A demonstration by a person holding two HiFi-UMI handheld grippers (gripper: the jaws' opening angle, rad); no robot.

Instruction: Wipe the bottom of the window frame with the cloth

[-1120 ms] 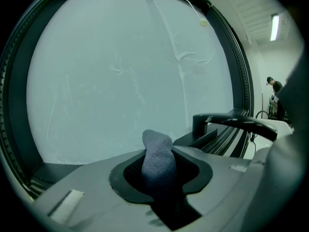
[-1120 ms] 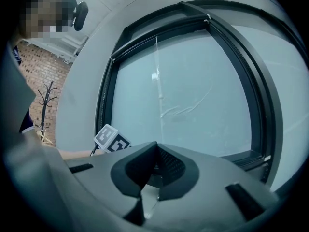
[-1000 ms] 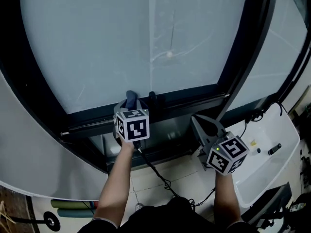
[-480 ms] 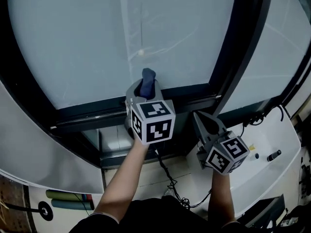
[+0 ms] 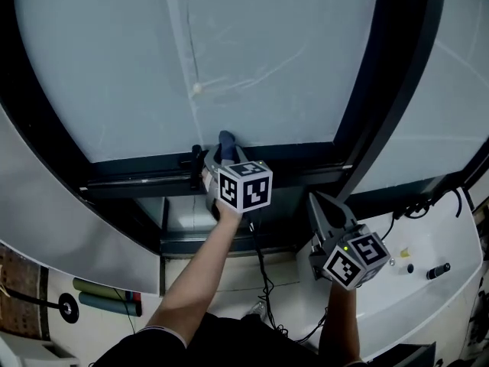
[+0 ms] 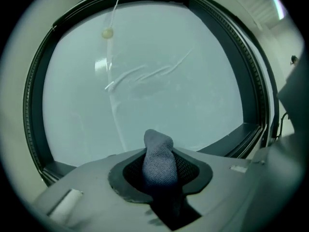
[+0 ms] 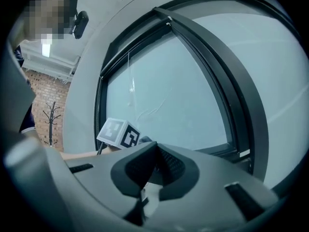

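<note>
A grey-blue cloth (image 5: 226,144) sticks out of my left gripper (image 5: 221,157), which is shut on it. The cloth's tip is at the black bottom rail of the window frame (image 5: 137,179), where the rail meets the frosted glass (image 5: 260,60). In the left gripper view the cloth (image 6: 158,156) stands up between the jaws of the left gripper (image 6: 159,173), with the frame's bottom edge (image 6: 241,135) beyond it. My right gripper (image 5: 322,207) hangs lower right, away from the rail. Seen in its own view, the right gripper (image 7: 153,151) is shut and holds nothing.
A thin pull cord with a bead (image 5: 197,88) hangs in front of the glass. A thick dark mullion (image 5: 390,90) slants down on the right. A white ledge (image 5: 428,297) with cables and a small black object (image 5: 434,270) lies lower right. A black cable (image 5: 262,270) trails below my left arm.
The left gripper with the cloth has moved rightward along the bottom rail, past the pull cord, lifting toward the glass midway and coming back down. The right gripper has hardly moved.
</note>
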